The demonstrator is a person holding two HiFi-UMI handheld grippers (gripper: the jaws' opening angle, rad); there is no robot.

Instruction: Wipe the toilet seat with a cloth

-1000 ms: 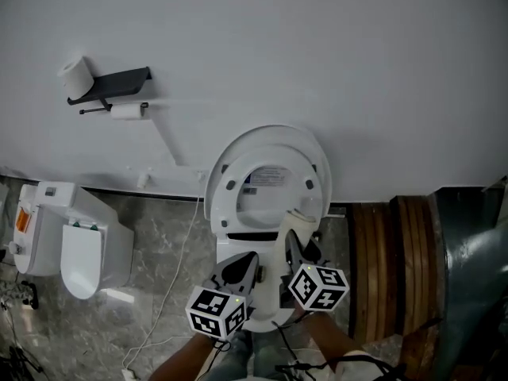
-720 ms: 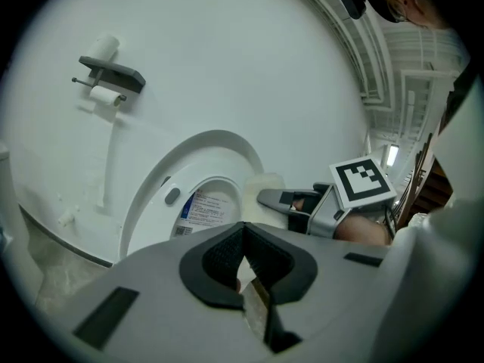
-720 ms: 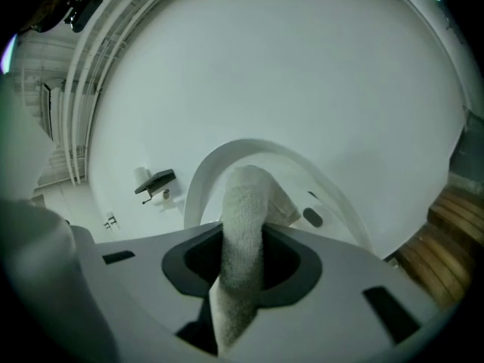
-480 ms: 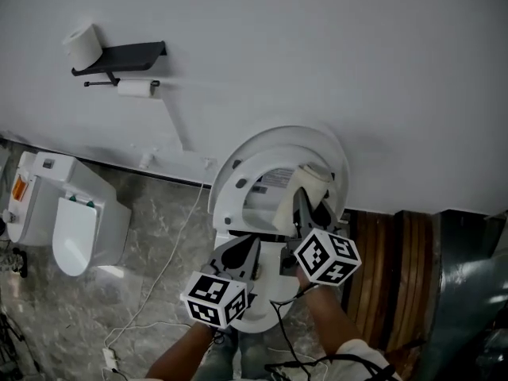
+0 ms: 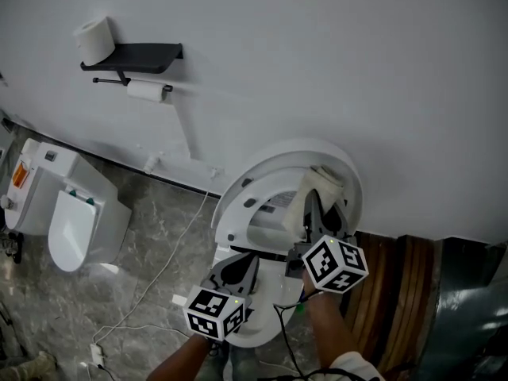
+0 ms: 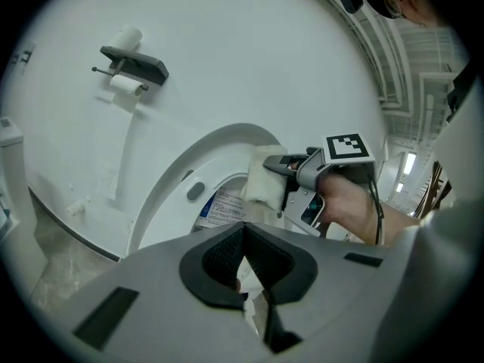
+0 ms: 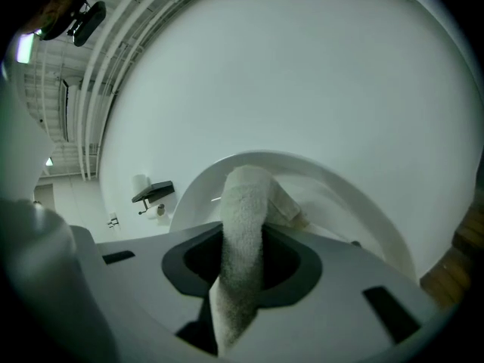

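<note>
The white toilet's seat [image 5: 248, 205] and lid stand raised against the wall. My right gripper [image 5: 319, 210] is shut on a cream cloth [image 5: 315, 187] and holds it against the upper right part of the raised ring. In the right gripper view the cloth [image 7: 242, 233] runs up between the jaws to the raised ring [image 7: 344, 199]. My left gripper [image 5: 239, 270] is lower, over the bowl's front, shut with nothing seen in it. In the left gripper view its closed jaws [image 6: 247, 282] point at the raised seat [image 6: 170, 195], the right gripper [image 6: 278, 166] and the cloth [image 6: 262, 184].
A dark wall shelf [image 5: 133, 55] carries a paper roll [image 5: 97, 40], with a second roll [image 5: 146, 91] hung beneath. A white unit [image 5: 67, 217] stands on the marble floor at left, and a cable [image 5: 163, 280] trails past it. Brown wooden slats [image 5: 397, 288] lie right of the toilet.
My right gripper has carried the cloth upward along the raised seat, from near the hinge to its upper right. The left gripper has shifted and sunk a little.
</note>
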